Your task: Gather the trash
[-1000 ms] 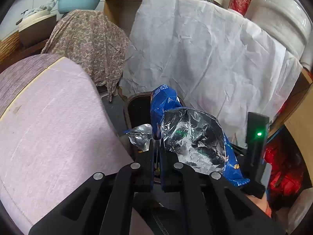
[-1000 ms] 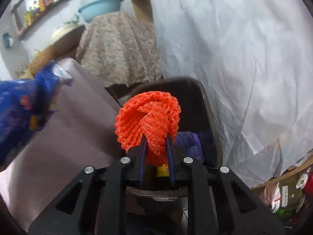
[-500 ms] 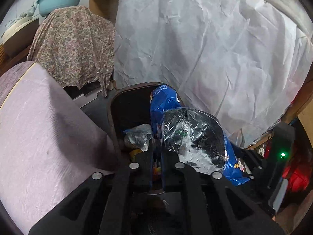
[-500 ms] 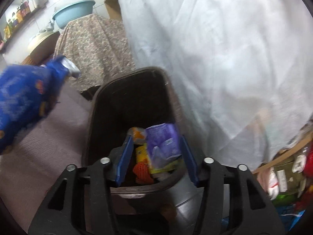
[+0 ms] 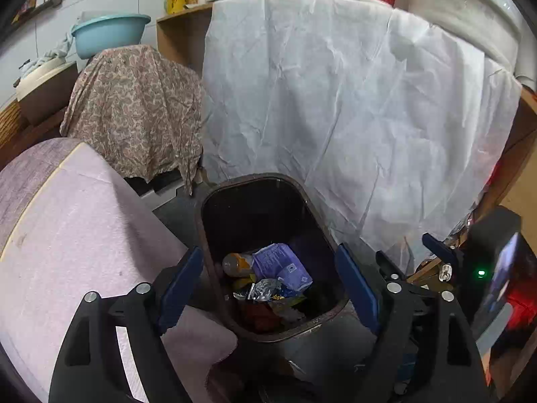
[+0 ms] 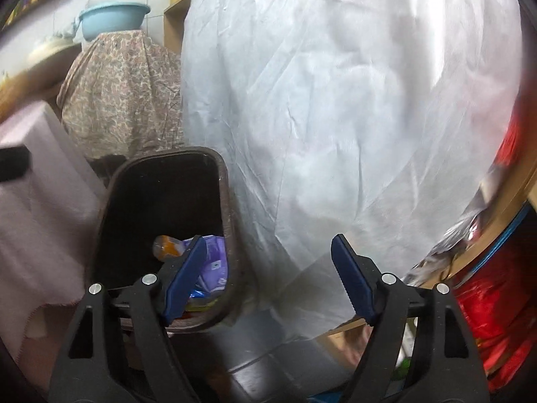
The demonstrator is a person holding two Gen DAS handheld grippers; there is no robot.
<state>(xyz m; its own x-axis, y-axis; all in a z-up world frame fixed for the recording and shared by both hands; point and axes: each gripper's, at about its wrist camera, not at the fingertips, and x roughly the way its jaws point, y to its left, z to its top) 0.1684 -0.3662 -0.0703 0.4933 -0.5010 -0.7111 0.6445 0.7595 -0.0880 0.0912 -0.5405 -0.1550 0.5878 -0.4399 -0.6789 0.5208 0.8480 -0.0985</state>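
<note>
A dark brown trash bin stands on the floor below me. In it lie a purple packet, an orange bottle and a crumpled blue foil chip bag. My left gripper hangs above the bin's near rim, its jaws opening wide with nothing between them. My right gripper is right of the bin, in front of the white sheet; its jaws are also opening and hold nothing. The purple packet and the bottle show past its left finger.
A pink-covered surface borders the bin on the left. A crumpled white sheet hangs behind and to the right. Further back are a floral cloth and a teal basin. Red bags crowd the right.
The left gripper opened and let go of the blue chip bag, which now lies in the bin. The right gripper released the orange net, opened wider and swung right of the bin.
</note>
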